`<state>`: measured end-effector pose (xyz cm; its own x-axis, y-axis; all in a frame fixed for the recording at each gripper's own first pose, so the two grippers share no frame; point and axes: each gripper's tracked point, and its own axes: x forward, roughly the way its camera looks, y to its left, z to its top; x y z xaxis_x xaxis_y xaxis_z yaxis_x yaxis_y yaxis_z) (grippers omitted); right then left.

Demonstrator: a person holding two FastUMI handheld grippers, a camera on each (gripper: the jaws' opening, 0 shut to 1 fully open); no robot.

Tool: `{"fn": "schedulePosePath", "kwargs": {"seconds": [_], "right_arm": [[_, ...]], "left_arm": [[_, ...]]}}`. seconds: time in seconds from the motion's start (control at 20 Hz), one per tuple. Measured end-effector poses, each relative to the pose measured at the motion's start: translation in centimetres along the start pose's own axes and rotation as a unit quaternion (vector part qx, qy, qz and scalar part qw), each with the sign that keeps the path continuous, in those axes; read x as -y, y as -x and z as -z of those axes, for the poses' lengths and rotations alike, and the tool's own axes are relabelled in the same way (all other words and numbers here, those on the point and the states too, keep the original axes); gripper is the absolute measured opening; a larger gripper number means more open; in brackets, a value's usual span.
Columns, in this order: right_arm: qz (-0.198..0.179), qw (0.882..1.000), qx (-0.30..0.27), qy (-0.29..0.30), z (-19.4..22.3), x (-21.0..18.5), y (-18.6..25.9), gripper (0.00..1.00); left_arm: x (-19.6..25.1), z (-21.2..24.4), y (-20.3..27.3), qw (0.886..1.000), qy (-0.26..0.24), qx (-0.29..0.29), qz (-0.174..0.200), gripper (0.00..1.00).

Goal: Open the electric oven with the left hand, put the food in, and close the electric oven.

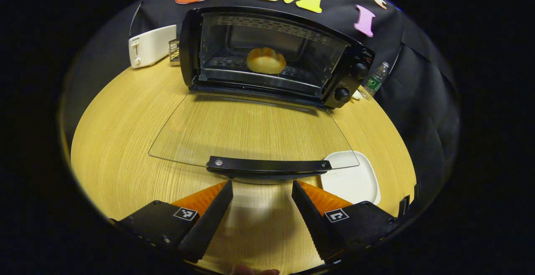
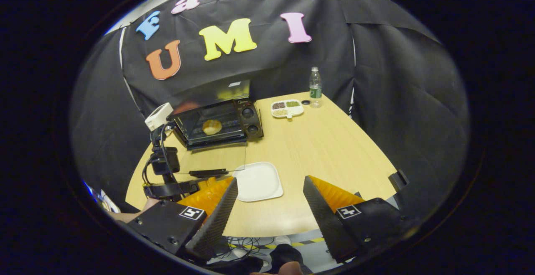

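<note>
Bread [image 1: 266, 60] inside open oven [image 1: 273, 53] — brand mark too small to read.

white plate [image 1: 355, 179]: corner under glass door [image 1: 250, 133] | toaster [image 2: 159, 116]: partly behind oven [image 2: 217, 124]

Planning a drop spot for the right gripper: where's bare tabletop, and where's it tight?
Free: the table between the white plate and the snack tray, out to the right edge; also left of the open glass door, below the toaster. Crowded: in front of the oven, where door, plate and left gripper bunch.
</note>
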<state>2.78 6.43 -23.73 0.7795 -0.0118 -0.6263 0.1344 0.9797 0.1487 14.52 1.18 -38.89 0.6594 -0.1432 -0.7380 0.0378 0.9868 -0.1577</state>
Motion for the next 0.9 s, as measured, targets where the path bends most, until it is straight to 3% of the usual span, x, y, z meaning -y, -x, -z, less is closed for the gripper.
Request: {"fn": "schedulePosePath", "kwargs": {"seconds": [0.05,0.15,0.2,0.25,0.3,0.45,0.55,0.6,0.65,0.9], "right_arm": [[0.001,1.0,0.0,0.001,-0.1,0.0,0.0,0.99],[0.001,1.0,0.0,0.003,-0.3,0.1,-0.1,0.96],[0.0,1.0,0.002,0.001,-0.4,-0.1,0.0,0.96],[-0.002,1.0,0.002,0.0,-0.5,-0.3,0.0,0.96],[-0.006,1.0,0.003,-0.002,-0.7,-0.6,0.0,0.96],[-0.019,1.0,0.009,0.0,-1.0,-2.0,0.0,0.99],[-0.028,1.0,0.011,-0.001,-1.1,-2.6,0.2,0.99],[-0.032,0.999,0.014,-0.001,-1.2,-2.8,0.2,0.99],[-0.036,0.999,0.018,0.0,-1.6,-3.0,0.3,0.99],[-0.052,0.997,0.053,0.018,-5.2,-1.9,0.2,0.96]], "left_arm": [[0.1,-0.9,0.2,1.0,-0.006,0.014,-0.001,0.95],[0.2,-2.0,1.5,0.999,0.015,0.029,0.002,0.94],[0.3,-2.7,1.7,0.999,0.026,0.038,0.007,0.86],[0.6,-3.6,2.2,0.998,0.031,0.049,0.013,0.86],[0.8,-4.5,2.9,0.998,0.029,0.061,0.016,0.96],[1.3,-9.2,4.3,0.994,0.008,0.109,0.016,0.98],[2.0,-12.1,4.8,0.991,0.002,0.134,0.025,0.95],[2.2,-13.5,5.1,0.989,0.003,0.144,0.027,0.83],[2.1,-14.6,5.5,0.988,0.001,0.153,0.025,0.95],[2.0,-18.8,8.0,0.98,0.0,0.199,0.019,0.94]]}}
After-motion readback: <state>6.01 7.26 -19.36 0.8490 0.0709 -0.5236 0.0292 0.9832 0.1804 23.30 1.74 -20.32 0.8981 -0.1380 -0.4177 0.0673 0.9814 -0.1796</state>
